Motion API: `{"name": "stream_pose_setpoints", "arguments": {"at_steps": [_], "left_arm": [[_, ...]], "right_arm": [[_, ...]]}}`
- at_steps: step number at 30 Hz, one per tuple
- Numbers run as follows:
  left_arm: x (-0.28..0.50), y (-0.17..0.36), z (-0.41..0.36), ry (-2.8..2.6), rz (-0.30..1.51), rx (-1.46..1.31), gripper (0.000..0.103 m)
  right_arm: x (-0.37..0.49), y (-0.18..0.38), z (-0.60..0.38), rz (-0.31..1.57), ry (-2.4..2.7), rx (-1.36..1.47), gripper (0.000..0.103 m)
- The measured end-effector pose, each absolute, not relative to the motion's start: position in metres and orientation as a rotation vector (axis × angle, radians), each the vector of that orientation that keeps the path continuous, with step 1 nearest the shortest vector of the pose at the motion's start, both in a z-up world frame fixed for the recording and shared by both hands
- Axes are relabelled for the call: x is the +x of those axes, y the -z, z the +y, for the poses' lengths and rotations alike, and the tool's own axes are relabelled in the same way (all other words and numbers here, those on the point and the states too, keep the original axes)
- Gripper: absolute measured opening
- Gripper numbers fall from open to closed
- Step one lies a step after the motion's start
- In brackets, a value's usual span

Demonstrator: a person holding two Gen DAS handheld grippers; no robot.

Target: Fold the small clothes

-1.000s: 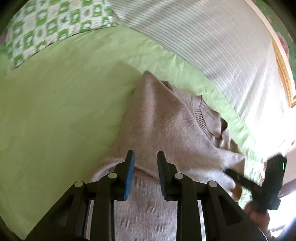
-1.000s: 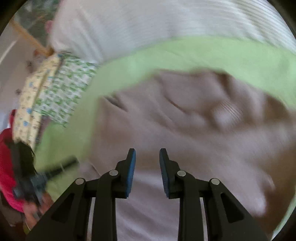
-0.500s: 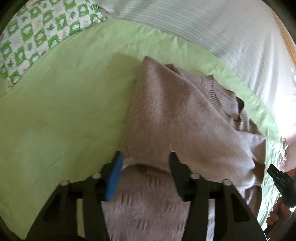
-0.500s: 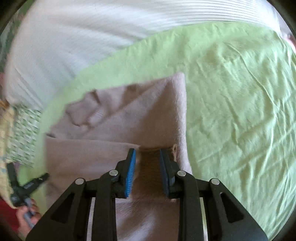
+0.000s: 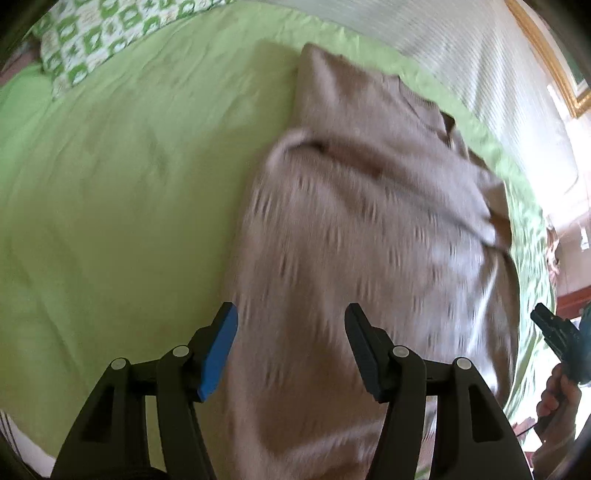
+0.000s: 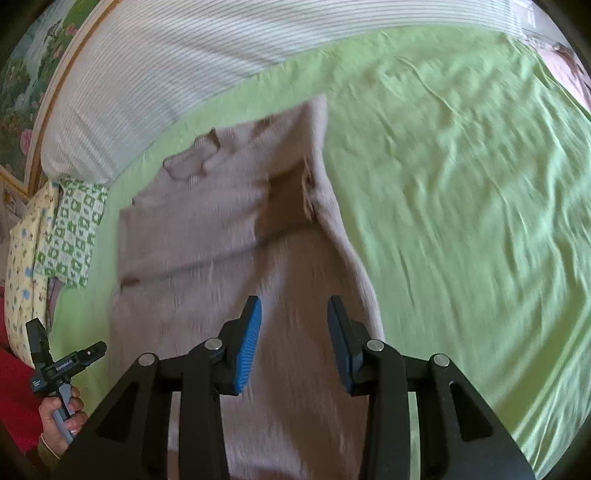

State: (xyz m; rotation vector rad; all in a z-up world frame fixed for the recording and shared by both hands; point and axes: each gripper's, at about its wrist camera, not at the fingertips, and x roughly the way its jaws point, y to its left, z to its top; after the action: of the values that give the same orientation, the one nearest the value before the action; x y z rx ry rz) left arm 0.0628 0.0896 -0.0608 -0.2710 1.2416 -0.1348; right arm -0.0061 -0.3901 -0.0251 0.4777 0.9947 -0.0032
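A small beige knit sweater lies on a green bedsheet, with both sides folded inward over its middle and the collar at the far end. My left gripper is open and empty above the sweater's near left part. In the right wrist view the sweater lies lengthwise on the sheet. My right gripper is open and empty above its near right part. Each view shows the other gripper at its edge: the right one and the left one. Both views are blurred.
A white striped cover borders the sheet at the far side. A green-and-white checked pillow lies at the far left, also in the right wrist view. A gold picture frame is beyond the bed.
Both grippers have opened and let go of the sweater's folded sides. They have pulled back towards the near end of the sweater, which now lies folded narrower.
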Motion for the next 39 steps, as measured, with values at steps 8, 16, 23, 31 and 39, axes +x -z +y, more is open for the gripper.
{"name": "stream_pose_setpoints", "arguments": {"at_steps": [8, 16, 23, 31, 39], "left_arm": [[-0.013, 0.066, 0.1, 0.177, 1.295, -0.184, 0.069], [-0.064, 0.091, 0.117, 0.208, 1.38, -0.236, 0.07], [-0.072, 0.098, 0.11, 0.256, 1.393, -0.279, 0.072], [-0.061, 0.106, 0.078, 0.314, 1.406, -0.276, 0.07], [-0.061, 0.106, 0.077, 0.364, 1.4, -0.24, 0.006]], "right_arm": [[-0.082, 0.032, -0.381, 1.021, -0.014, 0.511, 0.046], [-0.153, 0.053, -0.377, 1.104, -0.02, 0.541, 0.047], [-0.181, 0.076, -0.375, 1.148, -0.038, 0.598, 0.048], [-0.171, 0.091, -0.369, 1.137, -0.067, 0.639, 0.049], [-0.171, 0.099, -0.368, 1.178, -0.07, 0.635, 0.009]]}}
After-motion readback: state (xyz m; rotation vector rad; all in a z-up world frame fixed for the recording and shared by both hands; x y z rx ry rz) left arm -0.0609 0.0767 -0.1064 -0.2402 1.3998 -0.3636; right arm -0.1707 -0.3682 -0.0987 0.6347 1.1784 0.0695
